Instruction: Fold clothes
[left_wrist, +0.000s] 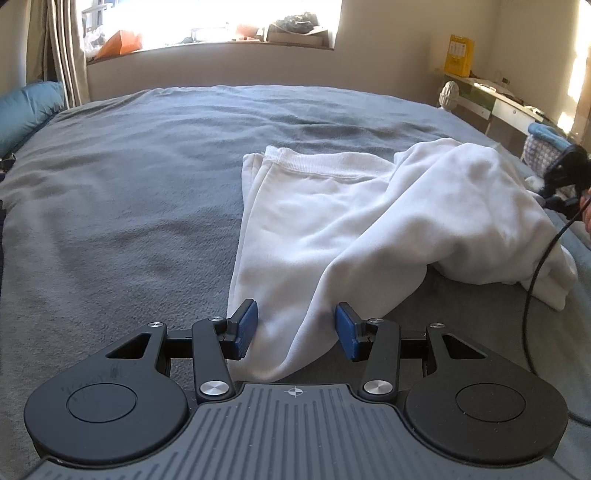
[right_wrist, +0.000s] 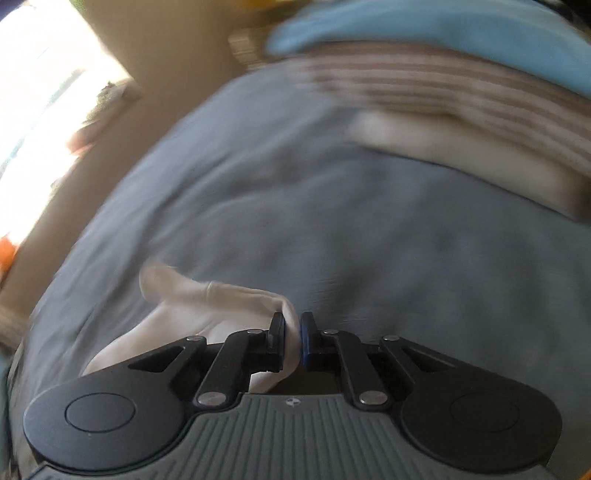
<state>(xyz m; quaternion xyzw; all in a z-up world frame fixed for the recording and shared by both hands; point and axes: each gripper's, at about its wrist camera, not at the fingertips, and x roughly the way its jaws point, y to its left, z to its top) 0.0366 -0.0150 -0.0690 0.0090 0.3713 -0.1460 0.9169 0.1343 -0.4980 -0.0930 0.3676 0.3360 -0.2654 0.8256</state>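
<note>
The left gripper (left_wrist: 295, 330) holds its fingers wide around soft white cotton pants (left_wrist: 332, 221) on the grey bed (left_wrist: 129, 184); the right gripper (right_wrist: 293, 341) pinches them.

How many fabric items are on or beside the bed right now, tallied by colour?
White: 1, the sweatpants, pinched in the right gripper, with the open left gripper around their near end.
Grey: 1, the bedcover.
Blue: 1, the pillow.
Striped: 1, the blurred folded cloth.
Total: 4
</note>
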